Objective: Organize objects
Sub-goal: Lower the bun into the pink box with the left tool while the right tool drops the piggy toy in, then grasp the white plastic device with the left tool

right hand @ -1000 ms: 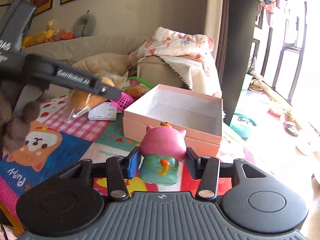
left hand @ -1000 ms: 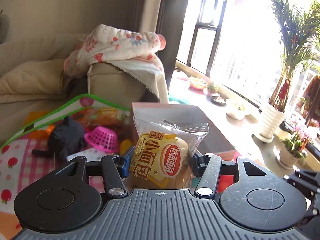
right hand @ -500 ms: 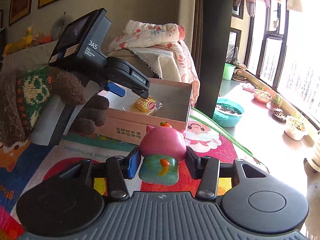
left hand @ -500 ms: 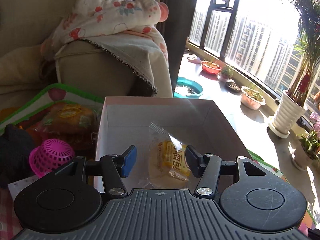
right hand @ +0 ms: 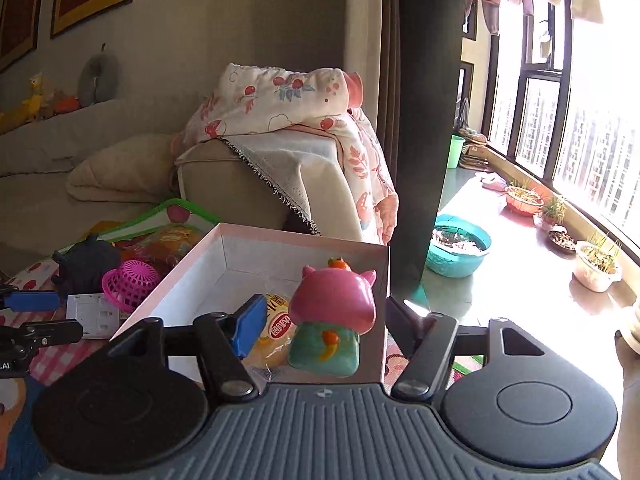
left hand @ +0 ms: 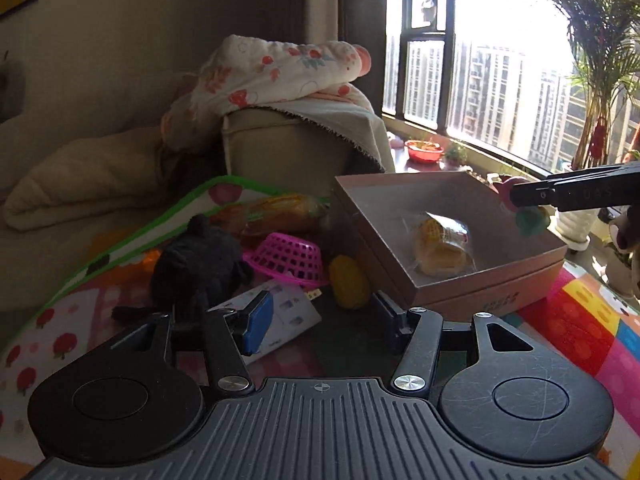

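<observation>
The right claw has just been opening: its jaws now stand wide, with the pink pig toy between them but clear of both pads, upright over the near corner of the pink box. Whether the toy rests on the box floor or is still falling cannot be told; its base is cut off by the claw body. Beside it in the box lies the wrapped bread bun, partly hidden behind the blue pad.

The left claw is open at a middling width and holds nothing, hovering over the play mat just beside the box. Ahead of it lie a yellow lemon-shaped toy, an upturned pink basket, a black plush and a white card, its print too small to read
</observation>
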`<state>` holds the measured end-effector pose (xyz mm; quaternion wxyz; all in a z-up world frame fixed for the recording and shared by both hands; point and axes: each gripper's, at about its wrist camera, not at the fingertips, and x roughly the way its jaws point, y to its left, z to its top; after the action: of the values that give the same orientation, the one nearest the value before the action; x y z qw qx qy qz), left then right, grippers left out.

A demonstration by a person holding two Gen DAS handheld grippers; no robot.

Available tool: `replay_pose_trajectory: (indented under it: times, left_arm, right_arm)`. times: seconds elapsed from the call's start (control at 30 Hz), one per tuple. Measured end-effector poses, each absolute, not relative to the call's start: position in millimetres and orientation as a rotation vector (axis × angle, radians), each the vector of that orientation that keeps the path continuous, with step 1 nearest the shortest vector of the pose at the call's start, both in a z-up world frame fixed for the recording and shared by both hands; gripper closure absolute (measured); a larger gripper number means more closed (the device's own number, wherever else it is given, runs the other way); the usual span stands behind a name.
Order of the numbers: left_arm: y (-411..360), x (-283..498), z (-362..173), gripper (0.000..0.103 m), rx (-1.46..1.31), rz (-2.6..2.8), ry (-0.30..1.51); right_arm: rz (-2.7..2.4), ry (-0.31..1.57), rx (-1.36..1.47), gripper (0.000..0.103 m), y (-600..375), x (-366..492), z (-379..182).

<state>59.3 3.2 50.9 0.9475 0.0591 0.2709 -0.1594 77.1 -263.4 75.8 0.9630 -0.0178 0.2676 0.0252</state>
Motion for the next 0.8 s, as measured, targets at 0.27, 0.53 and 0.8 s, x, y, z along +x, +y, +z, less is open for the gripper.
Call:
replay_pose_trajectory:
  times: [0.27, 0.53, 0.8]
  left_arm:
    - [12.2, 67.8, 30.4, 0.043, 0.36, -0.334, 0.495]
    - [-10.1, 104.7, 24.6, 0.041, 0.583, -0.467, 0.516]
    - [2.0, 127.4, 7.8, 0.036, 0.498, -0.582, 0.652]
  right_arm:
    - [0.105, 0.536, -0.137, 0.006, -231.9, 28.9, 48.7]
    - [0.162, 0.562, -0.135, 0.002, -217.7, -10.1, 29.9]
    - [0.256, 0.61, -0.109, 0.0, -200.4, -21.1, 1.1]
